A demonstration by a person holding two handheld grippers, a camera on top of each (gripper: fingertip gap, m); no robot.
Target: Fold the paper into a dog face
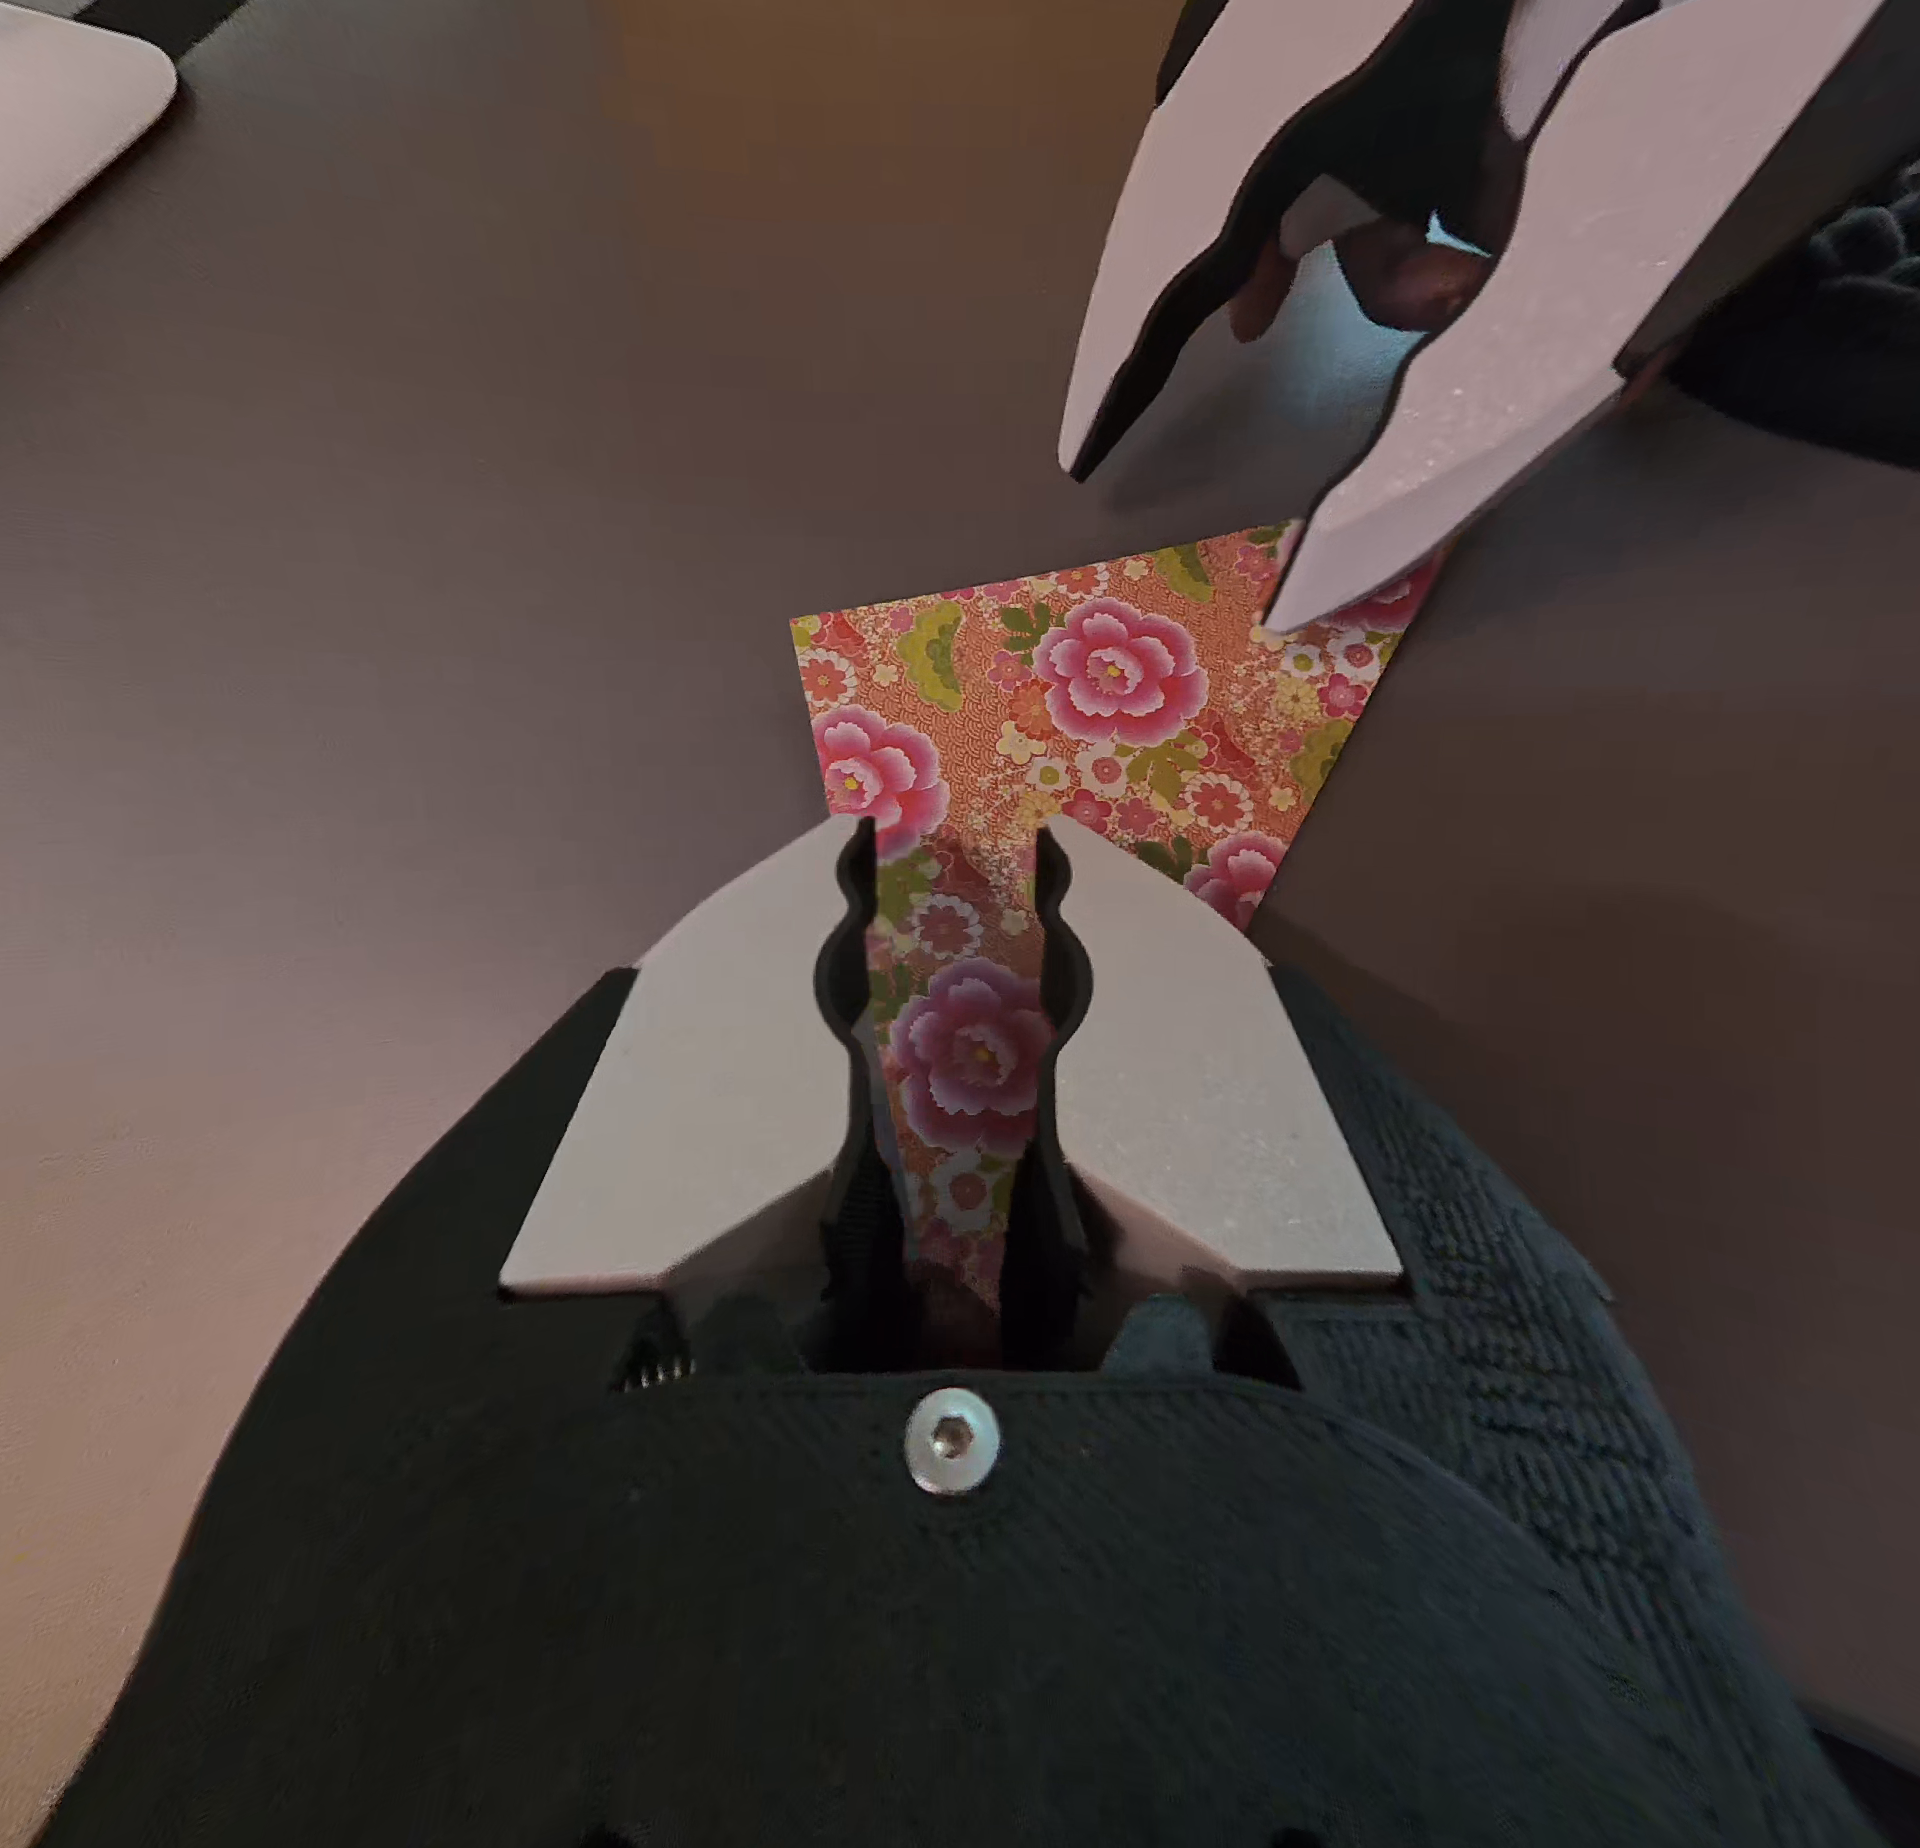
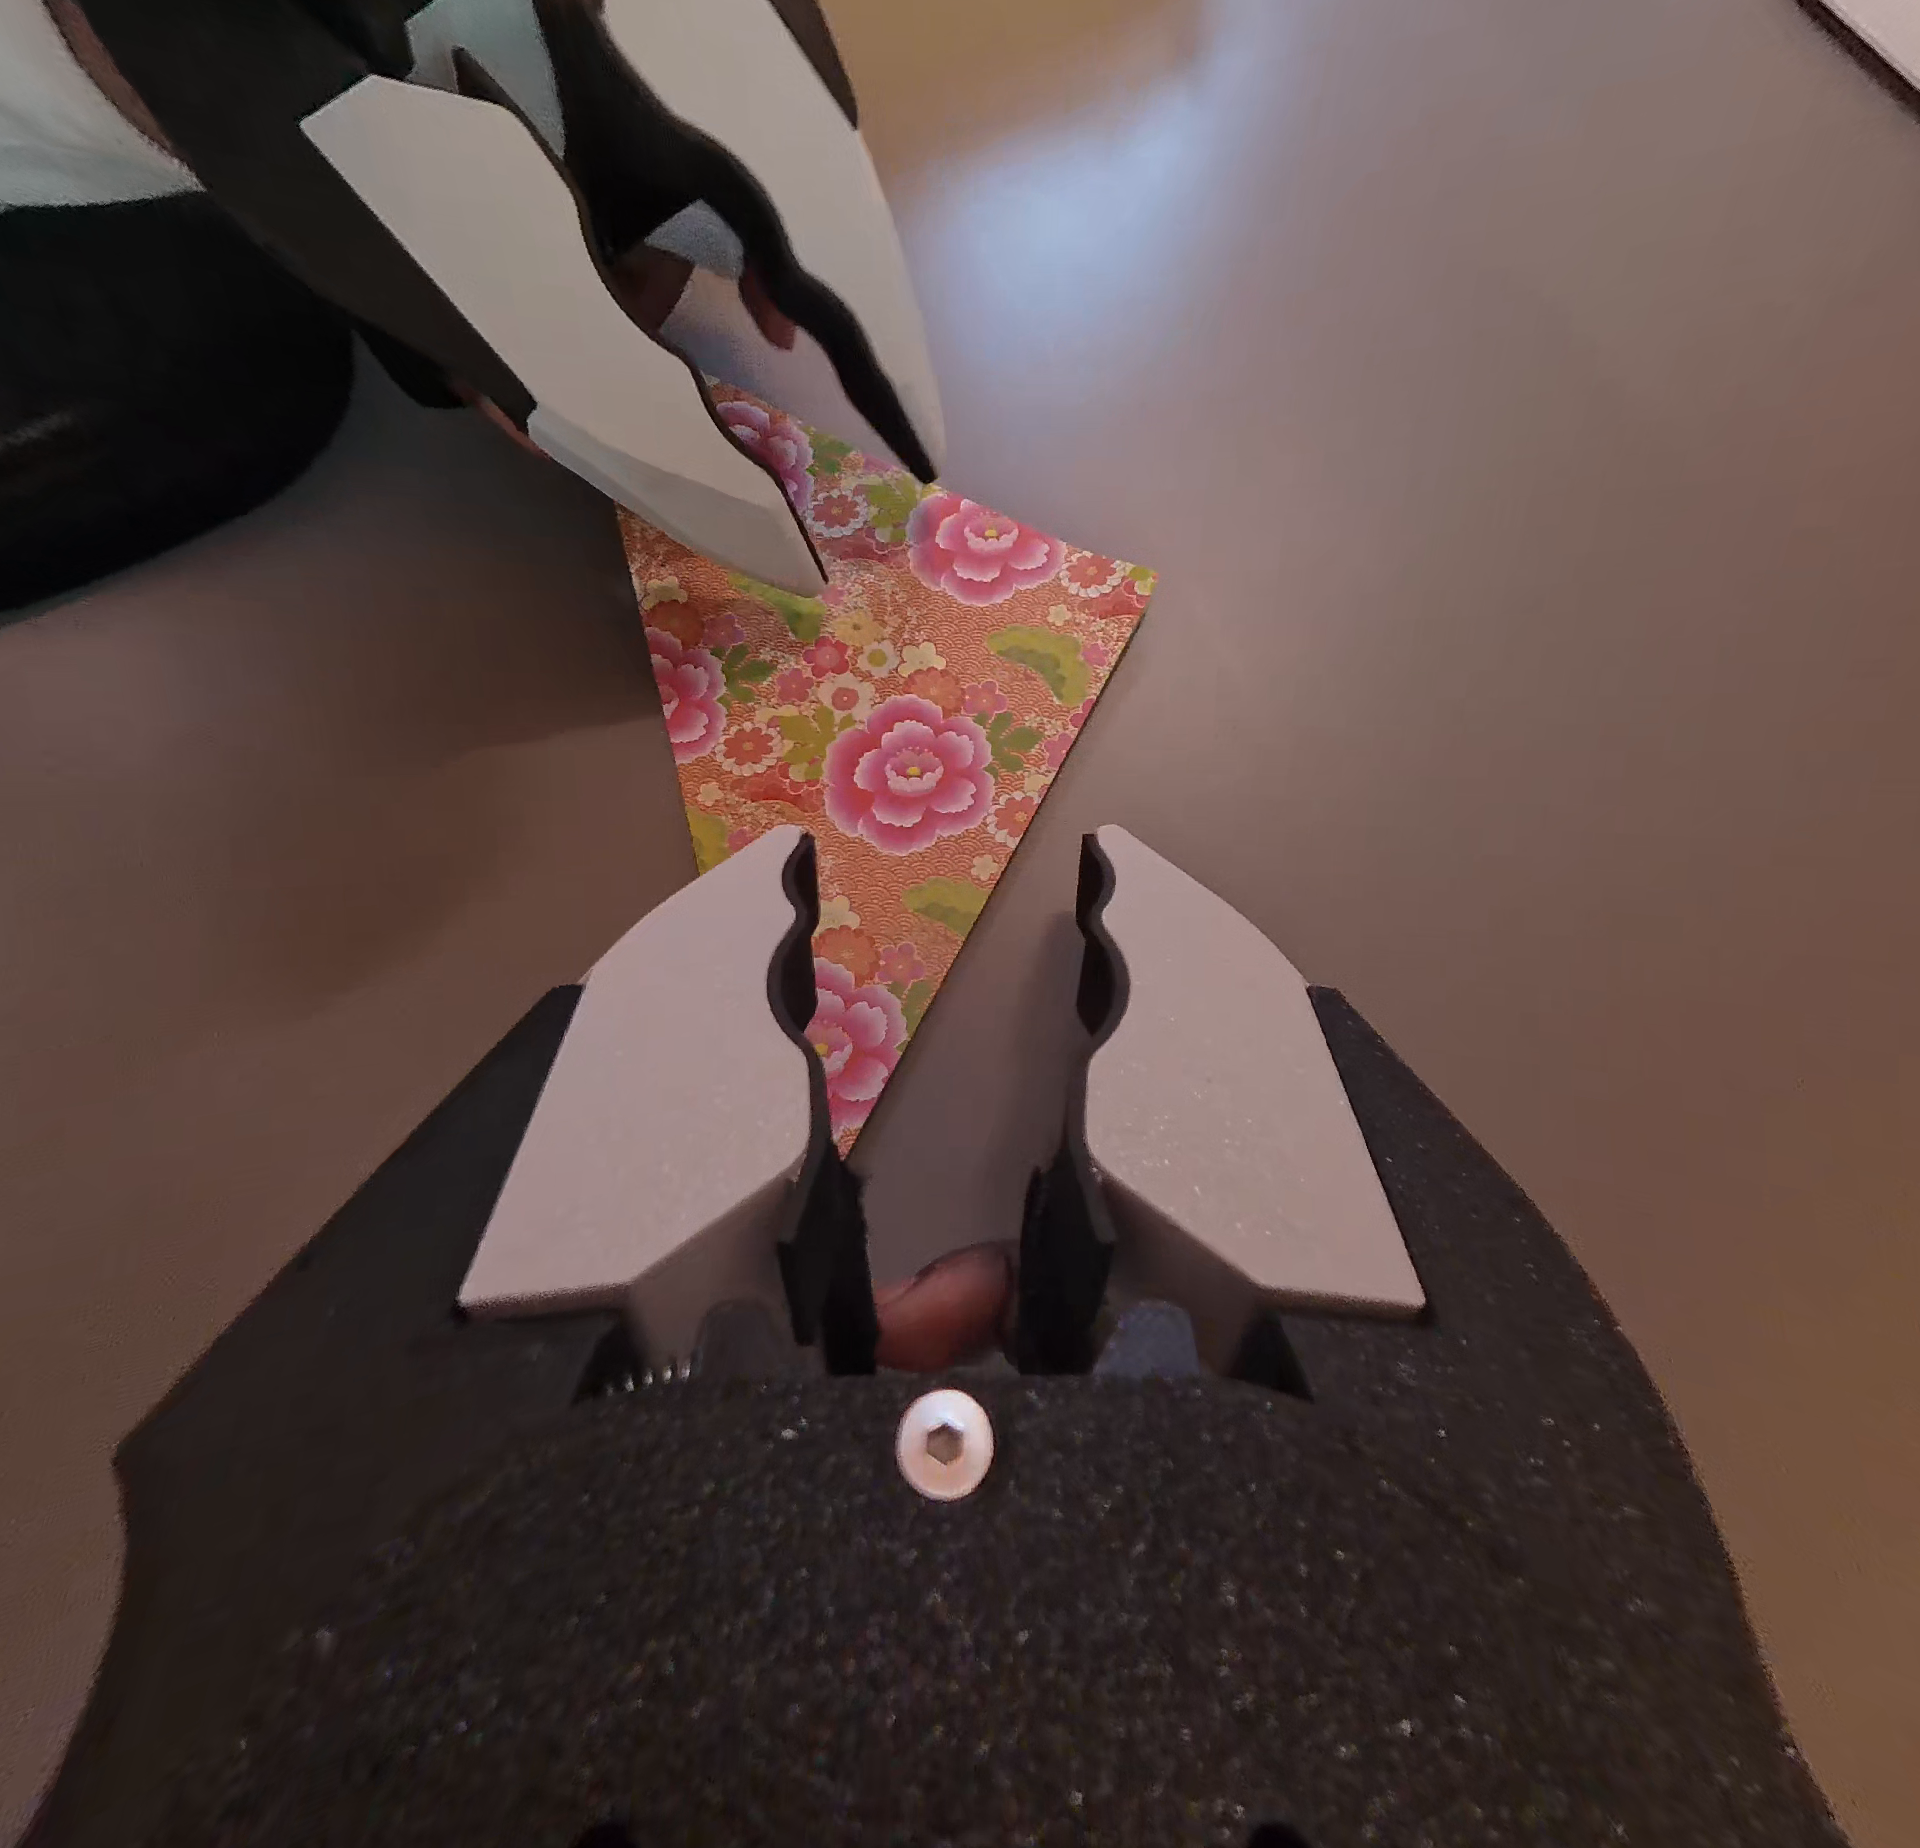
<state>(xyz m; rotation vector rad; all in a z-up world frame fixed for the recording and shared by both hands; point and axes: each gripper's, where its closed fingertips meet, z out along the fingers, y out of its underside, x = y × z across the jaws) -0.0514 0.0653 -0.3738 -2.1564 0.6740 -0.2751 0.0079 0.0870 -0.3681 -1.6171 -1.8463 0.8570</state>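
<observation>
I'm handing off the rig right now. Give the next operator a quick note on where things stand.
Left gripper: open, low over the paper's near corner, gripping nothing.
Right gripper: open, one fingertip on or just above the opposite corner; contact unclear.
Paper: floral, lying flat on the table as a triangle, so the first diagonal fold looks done.
Left: fold the two side corners down for ears, then the bottom tip for the chin.

Floral paper (image 2: 883,718) triangle between two open hand-held grippers (image 2: 940,842).
</observation>
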